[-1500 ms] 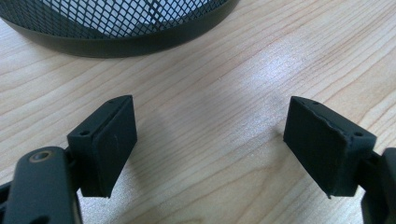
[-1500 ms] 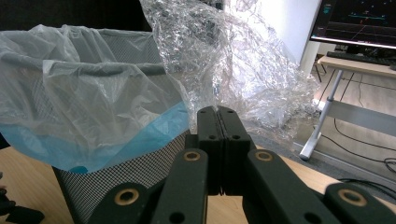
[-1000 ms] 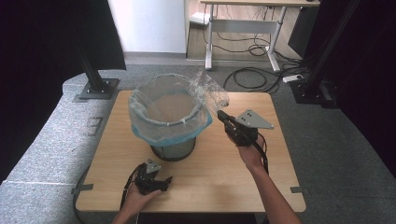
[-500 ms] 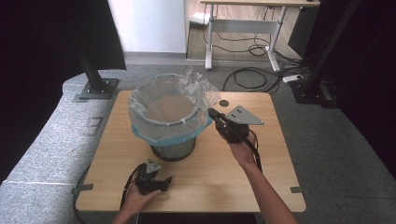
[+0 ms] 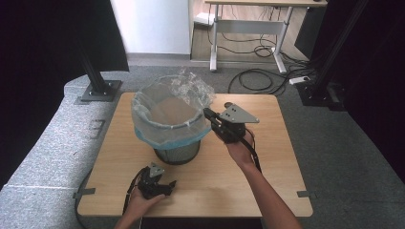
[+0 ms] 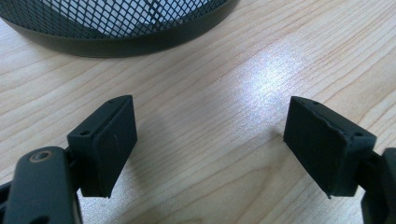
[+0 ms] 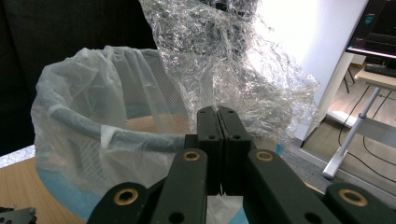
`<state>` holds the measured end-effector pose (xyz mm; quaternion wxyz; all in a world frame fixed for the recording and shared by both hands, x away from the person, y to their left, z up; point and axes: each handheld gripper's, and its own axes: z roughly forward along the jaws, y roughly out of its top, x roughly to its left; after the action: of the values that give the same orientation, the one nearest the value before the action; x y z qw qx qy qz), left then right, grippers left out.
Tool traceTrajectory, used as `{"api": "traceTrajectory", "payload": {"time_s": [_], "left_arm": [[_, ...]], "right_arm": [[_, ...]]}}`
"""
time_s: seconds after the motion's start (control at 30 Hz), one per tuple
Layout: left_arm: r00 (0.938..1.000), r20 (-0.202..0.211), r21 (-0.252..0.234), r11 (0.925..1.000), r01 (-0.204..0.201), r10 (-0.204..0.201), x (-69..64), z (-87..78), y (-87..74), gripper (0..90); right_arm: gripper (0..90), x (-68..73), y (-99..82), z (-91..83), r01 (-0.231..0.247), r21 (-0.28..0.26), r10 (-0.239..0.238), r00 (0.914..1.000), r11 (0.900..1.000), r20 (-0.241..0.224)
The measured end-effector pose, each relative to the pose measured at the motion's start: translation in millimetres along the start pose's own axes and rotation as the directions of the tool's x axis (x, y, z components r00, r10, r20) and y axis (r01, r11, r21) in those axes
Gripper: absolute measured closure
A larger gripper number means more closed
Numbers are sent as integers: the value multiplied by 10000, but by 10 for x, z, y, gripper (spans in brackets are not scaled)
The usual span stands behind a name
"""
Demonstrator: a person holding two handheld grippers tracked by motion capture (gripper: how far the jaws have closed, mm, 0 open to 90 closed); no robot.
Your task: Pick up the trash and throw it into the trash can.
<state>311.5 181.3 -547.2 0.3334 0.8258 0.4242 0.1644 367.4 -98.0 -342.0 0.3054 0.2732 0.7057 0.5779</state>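
**Bin liner at right jaws; left gripper idle**

Nearest, the left gripper (image 5: 154, 183) rests on the tabletop (image 5: 267, 167), jaws spread wide with nothing between them, just short of the mesh bin (image 6: 116, 25). Farther in, the right gripper (image 5: 208, 114) has its jaws clenched together at the bin's right rim; whether they pinch the clear bag (image 7: 116, 121) cannot be told. Crumpled excess film (image 7: 233, 56) rises beyond the jaws. No legible labels or writing.

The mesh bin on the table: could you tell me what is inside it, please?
A clear plastic liner sits inside the mesh bin, its edge folded over the rim, with a crumpled loose part rising at the far side. A pale brown patch shows through the liner; whether anything lies in it cannot be told.
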Motion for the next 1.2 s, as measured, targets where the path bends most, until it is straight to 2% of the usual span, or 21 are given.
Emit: {"api": "traceTrajectory", "payload": {"time_s": [0.33,1.2], "left_arm": [[10000,10,-2,10000,5,-5,0,1,0,171],[10000,4,-6,10000,14,-14,-1,1,0,172]], "right_arm": [[876,99,44,132,131,146,-129,9997,9998,-190],[866,345,119,439,307,111,-299,9976,9995,-620]]}}
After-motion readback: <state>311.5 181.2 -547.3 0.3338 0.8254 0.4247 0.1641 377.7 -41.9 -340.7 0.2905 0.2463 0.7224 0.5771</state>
